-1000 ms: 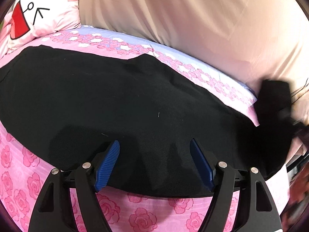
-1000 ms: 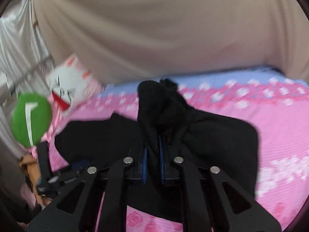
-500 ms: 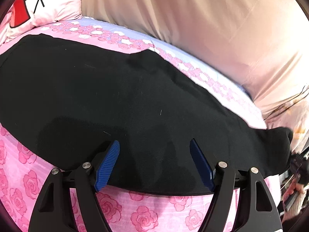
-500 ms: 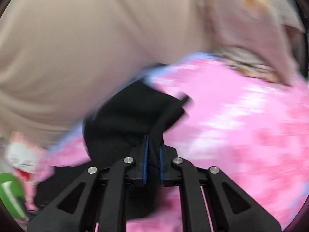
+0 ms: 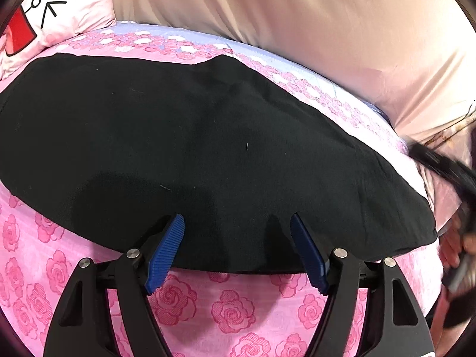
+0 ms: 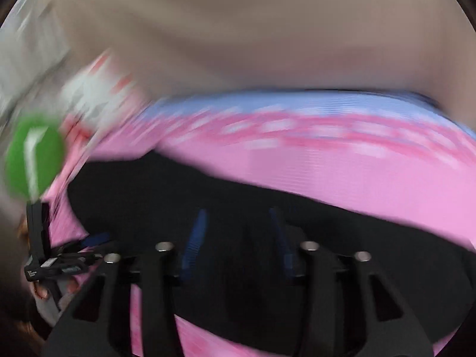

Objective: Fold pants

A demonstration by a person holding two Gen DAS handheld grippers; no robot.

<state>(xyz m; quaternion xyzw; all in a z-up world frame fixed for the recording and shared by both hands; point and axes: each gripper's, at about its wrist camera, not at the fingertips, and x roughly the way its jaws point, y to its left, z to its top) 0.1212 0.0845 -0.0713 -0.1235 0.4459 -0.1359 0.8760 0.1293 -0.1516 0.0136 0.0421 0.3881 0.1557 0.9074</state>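
The bed (image 5: 238,312) fills both views, the pants (image 5: 193,148) laid flat across mid-frame. The left gripper (image 5: 238,244) hovers at their near hem, jaws spread, empty. The right gripper (image 6: 238,232) is opening, jaws clear of cloth. Judged best: pull away cleanly, then smooth the fold.

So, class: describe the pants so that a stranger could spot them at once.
Start at the bed sheet, pink with printed roses, below a beige headboard. Spread flat across its middle lie the pants. They are the only plain black thing there, unlike the white cartoon pillow at the far left.
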